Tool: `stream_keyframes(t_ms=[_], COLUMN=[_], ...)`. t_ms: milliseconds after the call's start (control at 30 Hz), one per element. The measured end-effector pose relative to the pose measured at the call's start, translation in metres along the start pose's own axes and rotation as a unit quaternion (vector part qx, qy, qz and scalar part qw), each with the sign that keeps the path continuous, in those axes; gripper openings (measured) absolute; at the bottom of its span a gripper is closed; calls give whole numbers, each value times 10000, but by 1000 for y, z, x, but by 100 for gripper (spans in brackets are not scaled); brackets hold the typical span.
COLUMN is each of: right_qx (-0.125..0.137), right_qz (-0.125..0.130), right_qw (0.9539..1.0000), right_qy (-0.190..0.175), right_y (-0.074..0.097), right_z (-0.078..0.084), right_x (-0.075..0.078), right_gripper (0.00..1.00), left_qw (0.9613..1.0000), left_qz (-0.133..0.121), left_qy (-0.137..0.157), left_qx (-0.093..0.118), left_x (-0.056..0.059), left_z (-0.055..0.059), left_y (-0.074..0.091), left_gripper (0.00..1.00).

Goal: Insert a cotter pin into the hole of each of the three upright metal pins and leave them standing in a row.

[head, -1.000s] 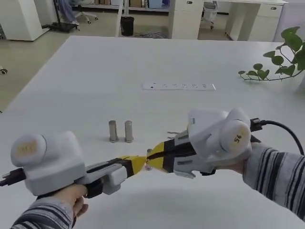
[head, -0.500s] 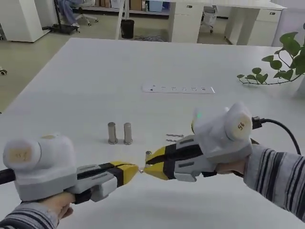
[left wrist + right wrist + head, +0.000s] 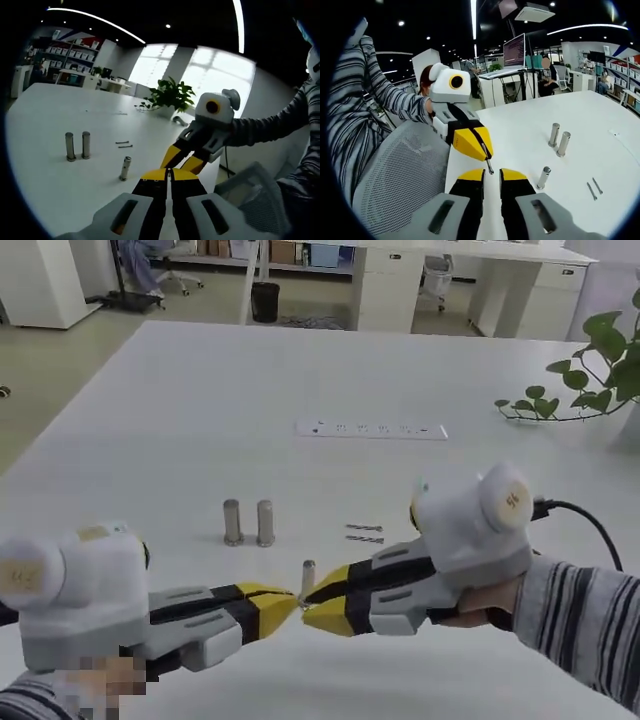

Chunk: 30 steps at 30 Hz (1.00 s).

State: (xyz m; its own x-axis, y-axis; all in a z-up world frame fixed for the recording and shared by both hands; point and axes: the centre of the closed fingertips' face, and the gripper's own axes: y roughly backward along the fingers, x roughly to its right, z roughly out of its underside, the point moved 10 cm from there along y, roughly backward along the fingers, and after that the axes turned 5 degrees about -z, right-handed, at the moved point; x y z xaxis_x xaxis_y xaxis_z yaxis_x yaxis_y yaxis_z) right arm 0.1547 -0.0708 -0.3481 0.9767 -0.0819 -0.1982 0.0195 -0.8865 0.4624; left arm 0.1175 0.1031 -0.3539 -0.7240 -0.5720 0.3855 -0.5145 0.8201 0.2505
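Two upright metal pins [image 3: 232,522] [image 3: 265,522] stand side by side on the white table [image 3: 200,420]. A third metal pin [image 3: 308,578] stands alone nearer me, just behind the gripper tips. My left gripper [image 3: 288,600] is shut on a thin cotter pin [image 3: 489,165] that pokes out of its yellow tips. My right gripper [image 3: 312,605] faces it tip to tip, its jaws open [image 3: 492,175] with a gap between them. Two spare cotter pins [image 3: 364,533] lie flat to the right of the pair. The third pin [image 3: 125,168] leans slightly in the left gripper view.
A white power strip [image 3: 372,429] lies across the table's middle, farther back. A green plant [image 3: 590,370] trails over the right edge. A grey mesh chair [image 3: 405,170] sits beside the table's near edge. A cable [image 3: 585,525] runs from the right gripper.
Both grippers have dropped lower and closer to me. The right gripper has drawn back a little to the right, uncovering the third metal pin. The left still grips the cotter pin.
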Motion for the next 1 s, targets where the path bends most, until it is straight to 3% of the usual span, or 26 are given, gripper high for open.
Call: stream_keyframes(t_ms=[200,533,733,1000], right_qx=[-26,-150,-350,-691], right_qz=[-64,-112,-111,7], right_qw=[10000,9996,9982,9936], right_qy=[60,219,479,895], right_y=[-3,-3,-4,-6], right_z=[-1,-5,-3,-5], right_x=[-2,-6,-9,-7], right_gripper=[0,0,0,0], left_qw=[9999,9998,9996,9998], left_qz=[135,161,145,-29], left_qy=[89,106,237,165], left_qx=[57,34,31,123], left_x=[2,1,1,-2], left_z=[-1,1,7,10], left_y=[-1,2,1,-3], left_gripper=[0,0,0,0])
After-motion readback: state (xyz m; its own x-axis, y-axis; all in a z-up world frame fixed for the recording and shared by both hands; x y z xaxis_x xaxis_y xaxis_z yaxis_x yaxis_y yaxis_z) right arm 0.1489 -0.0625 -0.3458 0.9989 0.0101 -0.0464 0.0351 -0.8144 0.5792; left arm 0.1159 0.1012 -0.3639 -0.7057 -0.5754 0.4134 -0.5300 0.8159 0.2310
